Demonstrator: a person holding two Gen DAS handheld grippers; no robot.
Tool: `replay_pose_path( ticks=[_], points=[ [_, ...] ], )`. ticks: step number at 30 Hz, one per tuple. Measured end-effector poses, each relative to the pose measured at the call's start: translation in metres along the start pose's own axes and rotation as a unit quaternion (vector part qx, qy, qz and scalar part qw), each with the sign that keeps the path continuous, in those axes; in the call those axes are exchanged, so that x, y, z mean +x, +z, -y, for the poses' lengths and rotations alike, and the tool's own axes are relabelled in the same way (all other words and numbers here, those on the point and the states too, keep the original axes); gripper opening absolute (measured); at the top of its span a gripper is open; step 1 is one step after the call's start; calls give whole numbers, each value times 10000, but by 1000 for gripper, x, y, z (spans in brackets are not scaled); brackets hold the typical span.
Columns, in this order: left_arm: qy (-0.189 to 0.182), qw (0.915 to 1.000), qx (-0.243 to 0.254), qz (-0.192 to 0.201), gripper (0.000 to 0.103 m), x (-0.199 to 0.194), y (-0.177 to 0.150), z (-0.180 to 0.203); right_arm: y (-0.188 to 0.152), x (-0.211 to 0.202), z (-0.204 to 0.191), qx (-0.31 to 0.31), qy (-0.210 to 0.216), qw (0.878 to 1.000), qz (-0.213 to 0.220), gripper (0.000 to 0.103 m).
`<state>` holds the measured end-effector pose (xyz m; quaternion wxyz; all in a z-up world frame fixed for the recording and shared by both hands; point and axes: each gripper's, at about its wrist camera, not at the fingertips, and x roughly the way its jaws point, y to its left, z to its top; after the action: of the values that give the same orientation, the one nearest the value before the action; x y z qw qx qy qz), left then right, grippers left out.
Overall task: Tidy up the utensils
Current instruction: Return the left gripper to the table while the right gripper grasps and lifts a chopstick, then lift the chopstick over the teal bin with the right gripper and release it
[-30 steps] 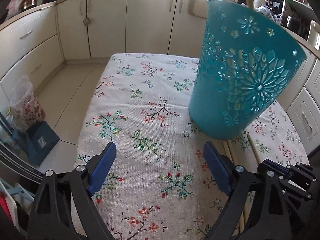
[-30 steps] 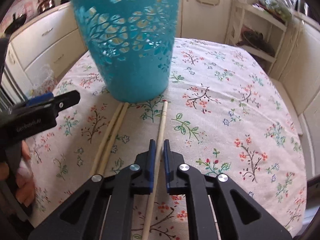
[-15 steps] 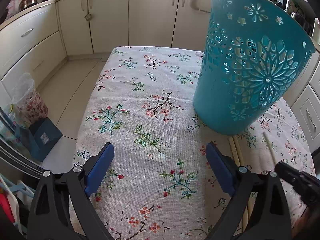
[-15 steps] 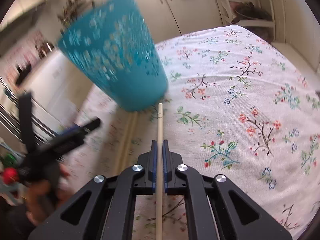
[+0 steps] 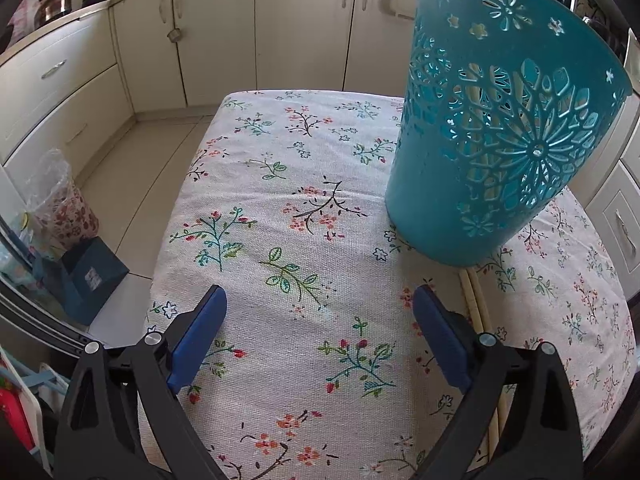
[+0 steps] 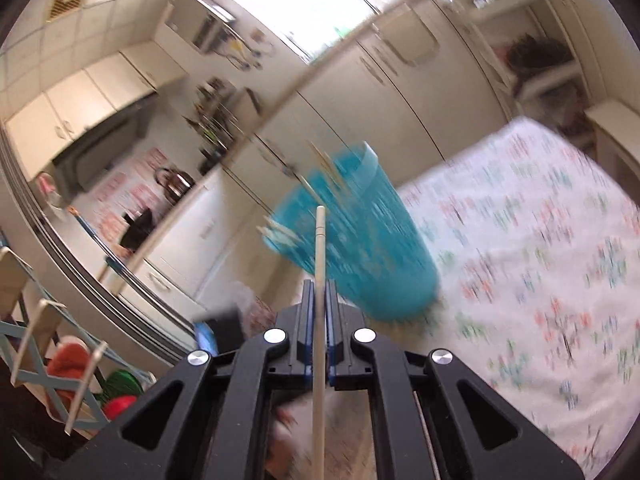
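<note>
my right gripper jaws are clenching a chopstick near the blurred teal basket; my left gripper jaws are hanging released, hiding part of two chopsticks beside the basket.

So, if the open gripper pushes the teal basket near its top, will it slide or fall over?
The teal basket probably tips rather than slides: it is tall and narrows to a small base. Its cut-out plastic wall suggests it is light, so a small push may move it. The cloth under it may grip the base, which favours tipping.
</note>
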<state>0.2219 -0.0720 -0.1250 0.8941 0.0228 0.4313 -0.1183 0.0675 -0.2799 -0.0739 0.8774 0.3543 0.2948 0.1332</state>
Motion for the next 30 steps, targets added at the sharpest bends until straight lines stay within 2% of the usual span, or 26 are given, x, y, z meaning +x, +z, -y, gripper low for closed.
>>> replay_pose_path(
  ticks=[6, 9, 12, 15, 17, 20, 22, 25, 30],
  points=[
    [17, 10000, 31, -32, 90, 1, 0, 1, 63, 26, -40, -404, 238, 9952, 854, 6],
    [-4, 10000, 22, -42, 90, 2, 0, 1, 90, 49, -57, -740, -25, 9890, 1284, 6],
    [-34, 10000, 8, -52, 90, 4, 0, 1, 105, 72, -63, -988, -414, 9823, 1535, 6],
    [-75, 10000, -5, -48, 90, 5, 0, 0, 108, 92, -58, -1108, -781, 9783, 1568, 6],
    [-98, 9999, -14, -50, 91, 6, 1, 0, 104, 106, -50, -1174, -1036, 9776, 1405, 6],
    [-113, 9999, -30, -56, 90, 6, 1, 0, 96, 109, -52, -1380, -1118, 9752, 1324, 6],
    [-113, 9999, -35, -56, 90, 7, 2, 1, 90, 107, -62, -1750, -1335, 9665, 1318, 6],
    [-113, 9999, -44, -61, 90, 7, 2, 1, 82, 111, -65, -1992, -1405, 9625, 1194, 6],
    [-122, 9999, -80, -68, 90, 8, 1, 0, 66, 103, -55, -1970, -1340, 9669, 915, 6]
  ],
)
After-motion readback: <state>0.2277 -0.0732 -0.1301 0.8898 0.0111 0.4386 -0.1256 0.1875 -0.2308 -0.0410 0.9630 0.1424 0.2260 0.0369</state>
